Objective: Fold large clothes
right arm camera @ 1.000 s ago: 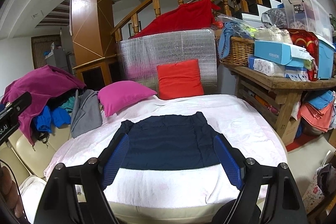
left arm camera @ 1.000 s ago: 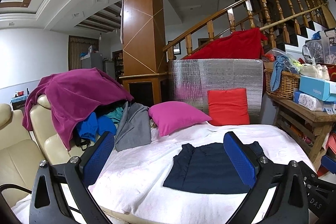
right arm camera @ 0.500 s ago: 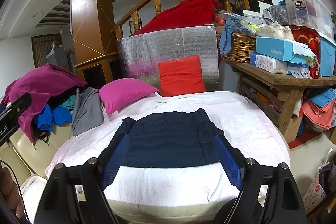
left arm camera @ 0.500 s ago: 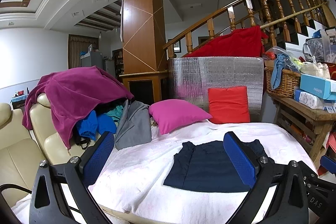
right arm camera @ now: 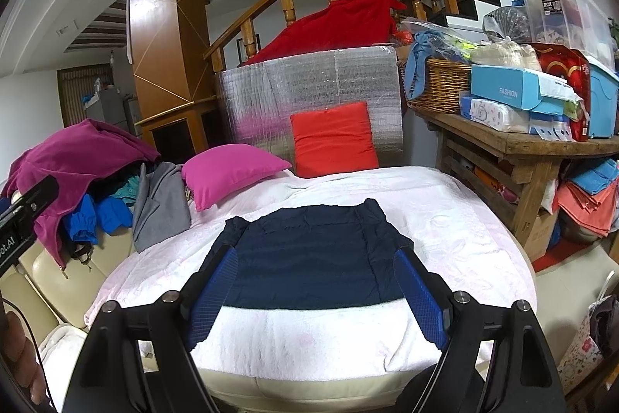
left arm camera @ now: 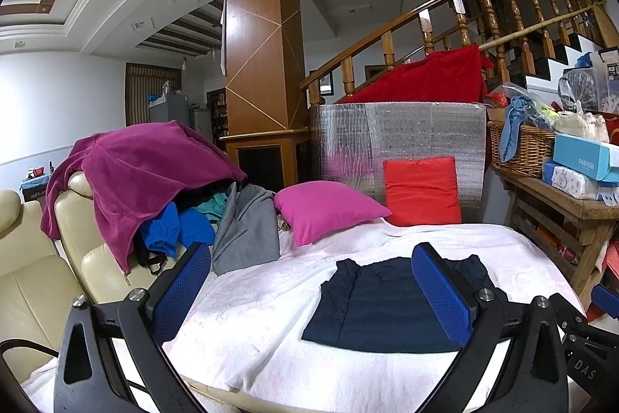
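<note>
A navy garment (left arm camera: 379, 308) (right arm camera: 309, 239) lies flat and folded into a rectangle on the white blanket (left arm camera: 251, 316) (right arm camera: 445, 219). My left gripper (left arm camera: 309, 250) hovers open over the blanket's near left part, with the garment behind its right finger. Open as well, my right gripper (right arm camera: 316, 254) is centred in front of the garment's near edge. Nothing sits between either pair of blue pads. A heap of clothes rests on the cream sofa back at left: a magenta fleece (left arm camera: 147, 165) (right arm camera: 77, 149), blue pieces (left arm camera: 174, 227) and a grey garment (left arm camera: 247, 227) (right arm camera: 158, 208).
A pink cushion (left arm camera: 325, 208) and a red cushion (left arm camera: 421, 188) sit at the blanket's far edge before a silver foil panel (right arm camera: 309, 84). At right, a wooden table (right arm camera: 503, 138) carries a wicker basket and boxes. A hand (right arm camera: 19, 355) shows at lower left.
</note>
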The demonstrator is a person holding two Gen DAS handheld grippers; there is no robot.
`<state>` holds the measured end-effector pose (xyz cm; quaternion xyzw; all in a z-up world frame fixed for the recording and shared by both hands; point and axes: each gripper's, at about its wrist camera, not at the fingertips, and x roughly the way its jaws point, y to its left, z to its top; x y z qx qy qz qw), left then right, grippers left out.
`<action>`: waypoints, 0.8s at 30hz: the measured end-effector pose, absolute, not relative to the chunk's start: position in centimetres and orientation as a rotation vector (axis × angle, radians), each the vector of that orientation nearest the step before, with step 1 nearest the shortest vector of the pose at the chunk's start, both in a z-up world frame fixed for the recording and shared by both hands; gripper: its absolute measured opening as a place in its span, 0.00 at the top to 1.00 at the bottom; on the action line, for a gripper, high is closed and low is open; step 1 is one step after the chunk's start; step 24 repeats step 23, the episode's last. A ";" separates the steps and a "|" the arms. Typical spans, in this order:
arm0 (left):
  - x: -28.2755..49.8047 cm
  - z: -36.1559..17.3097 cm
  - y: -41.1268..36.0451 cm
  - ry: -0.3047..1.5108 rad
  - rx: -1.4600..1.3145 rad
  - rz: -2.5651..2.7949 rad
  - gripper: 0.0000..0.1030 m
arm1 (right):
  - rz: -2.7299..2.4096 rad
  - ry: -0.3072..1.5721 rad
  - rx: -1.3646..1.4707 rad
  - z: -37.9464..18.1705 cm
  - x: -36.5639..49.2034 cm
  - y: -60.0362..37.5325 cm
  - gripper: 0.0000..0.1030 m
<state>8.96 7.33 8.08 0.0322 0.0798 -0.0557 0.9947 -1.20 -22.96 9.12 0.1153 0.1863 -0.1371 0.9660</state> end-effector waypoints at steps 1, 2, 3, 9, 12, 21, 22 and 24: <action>9.0 8.1 7.3 0.160 0.065 -0.112 0.00 | -0.278 0.377 0.235 9.1 -1.2 -23.0 0.17; 9.1 8.1 7.3 0.161 0.066 -0.112 0.00 | -0.279 0.377 0.236 9.2 -1.2 -23.0 0.17; 9.1 8.1 7.3 0.161 0.066 -0.111 0.00 | -0.279 0.378 0.238 9.2 -1.1 -23.1 0.17; 9.5 8.0 7.0 0.163 0.073 -0.108 0.00 | -0.282 0.383 0.241 9.3 -0.7 -23.3 0.17; 9.8 7.9 6.7 0.170 0.079 -0.108 0.00 | -0.282 0.390 0.246 9.2 -0.1 -23.5 0.17; 13.3 7.2 6.4 0.197 0.056 -0.130 0.00 | -0.286 0.416 0.228 8.7 3.2 -24.3 0.17; 14.7 7.1 6.8 0.207 0.037 -0.122 0.00 | -0.289 0.417 0.230 8.7 3.7 -24.8 0.17; 15.8 7.0 7.2 0.215 0.027 -0.109 0.00 | -0.297 0.416 0.233 8.7 4.2 -25.4 0.17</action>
